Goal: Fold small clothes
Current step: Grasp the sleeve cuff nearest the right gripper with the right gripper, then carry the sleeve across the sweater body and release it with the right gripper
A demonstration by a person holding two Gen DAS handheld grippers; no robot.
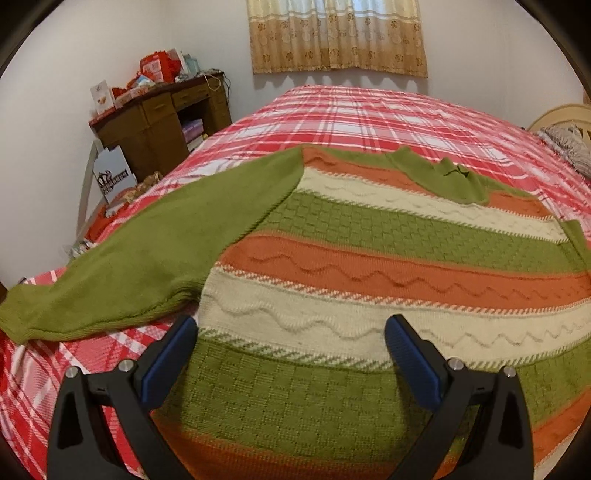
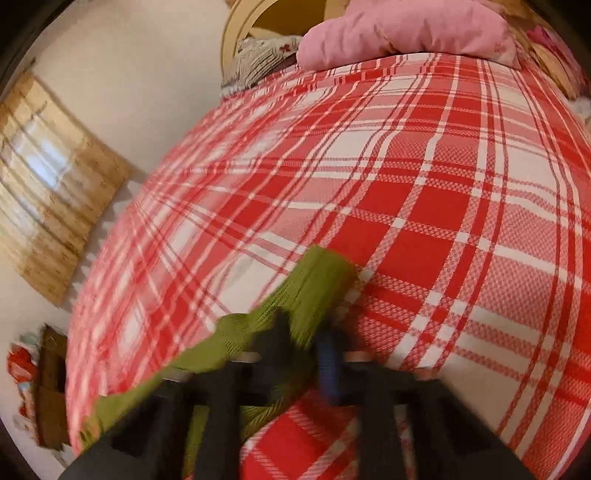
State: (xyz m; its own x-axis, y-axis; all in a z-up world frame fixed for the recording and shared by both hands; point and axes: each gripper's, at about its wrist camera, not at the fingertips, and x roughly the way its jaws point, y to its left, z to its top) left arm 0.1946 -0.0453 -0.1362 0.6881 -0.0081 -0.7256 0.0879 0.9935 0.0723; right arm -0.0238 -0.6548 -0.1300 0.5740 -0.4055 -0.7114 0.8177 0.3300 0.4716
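Note:
A knitted sweater point(image 1: 369, 236) with green, orange and cream stripes lies spread flat on the bed's red plaid cover point(image 1: 362, 114). Its green left sleeve point(image 1: 155, 258) stretches out to the left, toward the bed's edge. My left gripper point(image 1: 291, 332) is open and empty, low over the sweater's lower body. In the right wrist view my right gripper point(image 2: 306, 332) is shut on the sweater's other green sleeve point(image 2: 310, 288), near its ribbed cuff, just above the plaid cover point(image 2: 424, 221). The view is blurred.
A brown desk point(image 1: 162, 118) piled with boxes stands left of the bed, with a white bag point(image 1: 112, 177) on the floor beside it. A curtain point(image 1: 336, 33) hangs at the far wall. A pink pillow point(image 2: 402, 26) and a headboard point(image 2: 240, 22) are at the bed's head.

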